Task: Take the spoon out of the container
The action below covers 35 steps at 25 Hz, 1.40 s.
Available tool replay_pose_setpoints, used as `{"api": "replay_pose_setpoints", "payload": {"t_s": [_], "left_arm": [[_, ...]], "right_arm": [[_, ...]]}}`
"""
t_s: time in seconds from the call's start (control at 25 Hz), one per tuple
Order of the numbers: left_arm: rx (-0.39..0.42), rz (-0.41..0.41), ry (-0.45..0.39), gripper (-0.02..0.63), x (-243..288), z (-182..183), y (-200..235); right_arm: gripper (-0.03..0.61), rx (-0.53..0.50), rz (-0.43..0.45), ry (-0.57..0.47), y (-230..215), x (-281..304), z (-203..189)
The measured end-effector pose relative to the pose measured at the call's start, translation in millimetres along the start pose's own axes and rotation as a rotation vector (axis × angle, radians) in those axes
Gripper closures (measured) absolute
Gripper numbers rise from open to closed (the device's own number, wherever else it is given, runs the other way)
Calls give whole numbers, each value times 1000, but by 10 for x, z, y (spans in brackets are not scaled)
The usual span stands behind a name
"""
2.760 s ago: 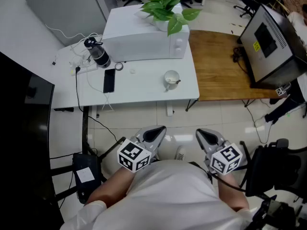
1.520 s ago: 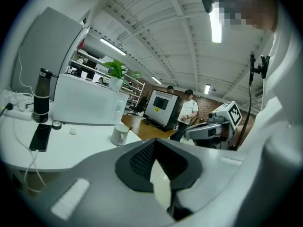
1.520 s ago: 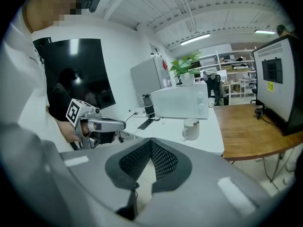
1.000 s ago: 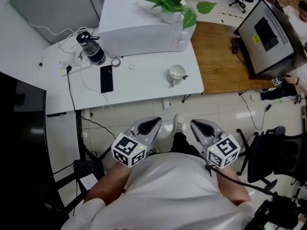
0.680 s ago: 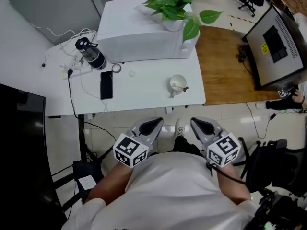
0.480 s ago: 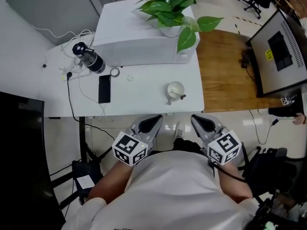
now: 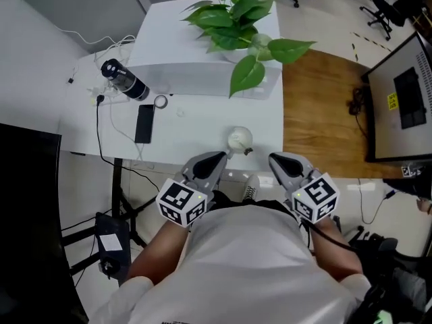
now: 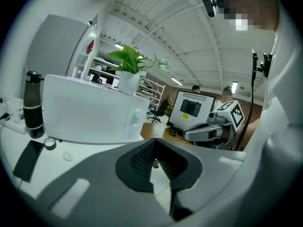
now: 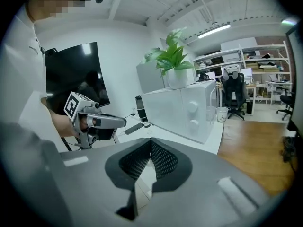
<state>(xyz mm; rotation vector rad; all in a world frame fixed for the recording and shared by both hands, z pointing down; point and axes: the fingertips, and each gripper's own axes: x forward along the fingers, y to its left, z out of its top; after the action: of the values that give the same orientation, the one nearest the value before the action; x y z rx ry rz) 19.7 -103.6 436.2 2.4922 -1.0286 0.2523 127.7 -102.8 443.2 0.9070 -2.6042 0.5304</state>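
Note:
A white cup (image 7: 239,139) stands near the front edge of the white table (image 7: 189,130), and a spoon handle (image 7: 248,151) sticks out over its right rim. My left gripper (image 7: 218,158) is held close to the body, its tip just short of the cup and to its left. In the left gripper view its jaws (image 8: 152,142) are shut with nothing in them. My right gripper (image 7: 274,159) hangs level with it, to the right of the cup. That gripper (image 9: 150,141) is also shut and empty. Neither gripper touches the cup.
A white microwave (image 7: 202,73) with a potted plant (image 7: 233,19) on top fills the back of the table. A dark bottle (image 7: 125,79), a phone (image 7: 143,123), a tape roll (image 7: 160,102) and cables lie at the left. A wooden table (image 7: 324,113) adjoins at the right.
The person has walked up to the table, so the cup now lies just ahead of the gripper tips. Both grippers stay shut in front of the body.

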Motion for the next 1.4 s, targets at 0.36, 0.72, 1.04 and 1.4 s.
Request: {"api": "replay_pose_setpoints", "payload": {"t_s": [0.36,0.72,1.04,1.4], "left_arm": [[-26,9,27,611,88,-29,158],[-14,-74,72,611,48,-13,380],[-24,-105,100,609,31,-142,474],[-36,-119,132,610,49,-256,499]], "right_arm": [[537,21,14,33,-79,170,-95],[483,29,-60,80,25,403,-126],[472,31,-94,100,43,496,-205],[436,-134,-95,198,58,639,-378]]}}
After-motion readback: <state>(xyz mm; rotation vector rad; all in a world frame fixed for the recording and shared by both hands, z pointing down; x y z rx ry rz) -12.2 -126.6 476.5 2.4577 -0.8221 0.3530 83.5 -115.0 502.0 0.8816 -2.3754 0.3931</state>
